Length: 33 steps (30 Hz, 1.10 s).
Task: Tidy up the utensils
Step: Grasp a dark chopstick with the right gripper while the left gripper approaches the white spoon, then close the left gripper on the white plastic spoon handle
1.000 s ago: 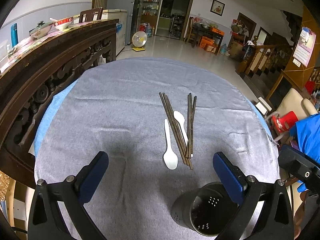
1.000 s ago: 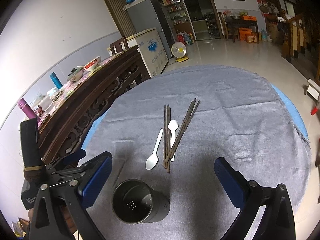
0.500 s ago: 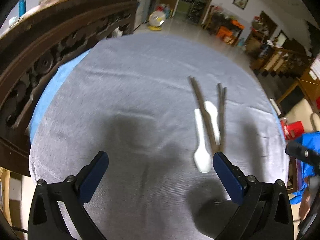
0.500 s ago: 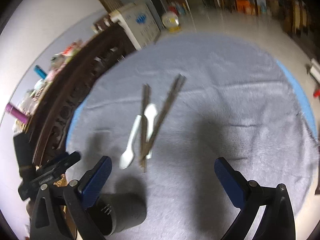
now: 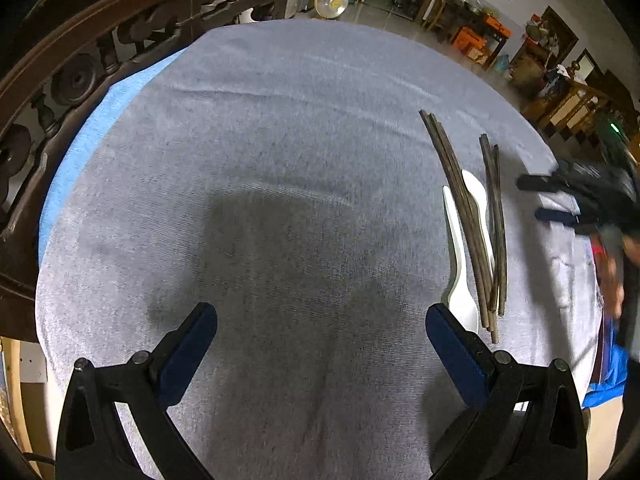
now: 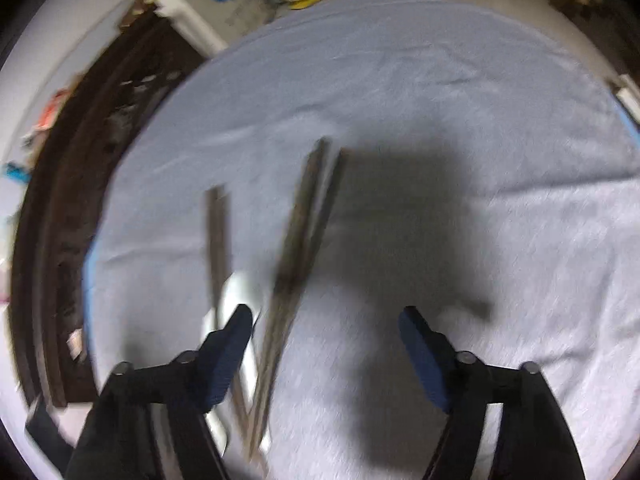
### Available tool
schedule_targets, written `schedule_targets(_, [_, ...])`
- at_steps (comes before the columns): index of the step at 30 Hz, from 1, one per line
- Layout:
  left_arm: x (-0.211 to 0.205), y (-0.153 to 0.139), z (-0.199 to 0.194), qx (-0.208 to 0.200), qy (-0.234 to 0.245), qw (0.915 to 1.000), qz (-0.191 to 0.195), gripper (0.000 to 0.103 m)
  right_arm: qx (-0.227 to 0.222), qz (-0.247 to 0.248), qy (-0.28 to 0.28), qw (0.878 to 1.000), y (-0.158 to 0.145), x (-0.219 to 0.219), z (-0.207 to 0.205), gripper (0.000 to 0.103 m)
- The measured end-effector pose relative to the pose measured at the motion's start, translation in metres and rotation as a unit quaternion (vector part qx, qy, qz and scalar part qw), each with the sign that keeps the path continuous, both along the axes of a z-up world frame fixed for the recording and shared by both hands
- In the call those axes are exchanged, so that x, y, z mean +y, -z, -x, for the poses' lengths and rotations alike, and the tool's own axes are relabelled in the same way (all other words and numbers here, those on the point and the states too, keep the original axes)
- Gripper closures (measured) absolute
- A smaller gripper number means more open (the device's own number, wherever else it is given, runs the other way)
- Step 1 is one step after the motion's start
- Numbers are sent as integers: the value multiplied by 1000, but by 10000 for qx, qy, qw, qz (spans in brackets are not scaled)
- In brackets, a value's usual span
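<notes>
Left wrist view: left hand-held gripper (image 5: 321,332) spread wide over bare grey cloth (image 5: 280,184) on the counter, nothing between the pads. Chopsticks (image 5: 464,216) and two white spoons (image 5: 460,280) lying together on the cloth at right, just beyond the right pad. Right hand-held gripper (image 5: 552,200) near them at the frame edge.

Right wrist view, blurred: right hand-held gripper (image 6: 326,328) partly open, jaws just narrowed, gripping nothing. Chopsticks (image 6: 298,248) on the cloth, passing just inside the left pad; spoon (image 6: 236,292) behind that pad.
</notes>
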<state>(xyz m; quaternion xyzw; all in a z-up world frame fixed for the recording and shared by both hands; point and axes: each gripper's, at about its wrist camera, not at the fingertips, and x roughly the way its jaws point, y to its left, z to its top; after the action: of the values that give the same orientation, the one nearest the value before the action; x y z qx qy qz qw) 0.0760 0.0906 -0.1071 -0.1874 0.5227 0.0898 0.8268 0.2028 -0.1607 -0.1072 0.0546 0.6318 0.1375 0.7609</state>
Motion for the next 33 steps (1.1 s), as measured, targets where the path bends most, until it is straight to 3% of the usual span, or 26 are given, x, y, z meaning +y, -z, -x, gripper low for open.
schedule_targets(4, [-1,2,-2,36,74,10000,-27,0,133,437,-84,9989,9,16,-14,38])
schedule_targets(10, [0,11,-14,94,77,9999,30,0,-167,1133,-453,9924,9,55,-20,38])
schedule_targets(15, [-1,11,-22,63,103,9999,45,0,-316,1361,-1023,9849,4,68,-7,49])
schedule_targets(16, [-1,10,-23,50,111,9999,33,0,-254,1343,-1025,9853,3,64,-7,53])
schedule_targets(17, [1,8,-23,14,110,9999,13,0,-172,1280,-1003,9865,2,58,-7,70])
schedule_targets(19, [4,5,-24,-15,100,9999,8,0,-7,1259,-1036,9866,2,45,-6,91])
schedule_targets(27, [2,0,-45,181,275,9995,13,1,257,1281,-1320,9826,12,23,-9,94])
schedule_targets(29, [-5,-3,-62,369,473,9982,-71,6,306,1275,-1391,9816,12,35,-14,94])
schedule_targets(31, [-13,-6,-74,539,651,9964,16,20,351,1281,-1461,9803,13,34,-8,94])
schedule_targets(33, [-20,-8,-94,716,797,9942,9,28,369,1285,-1513,9794,11,23,5,94])
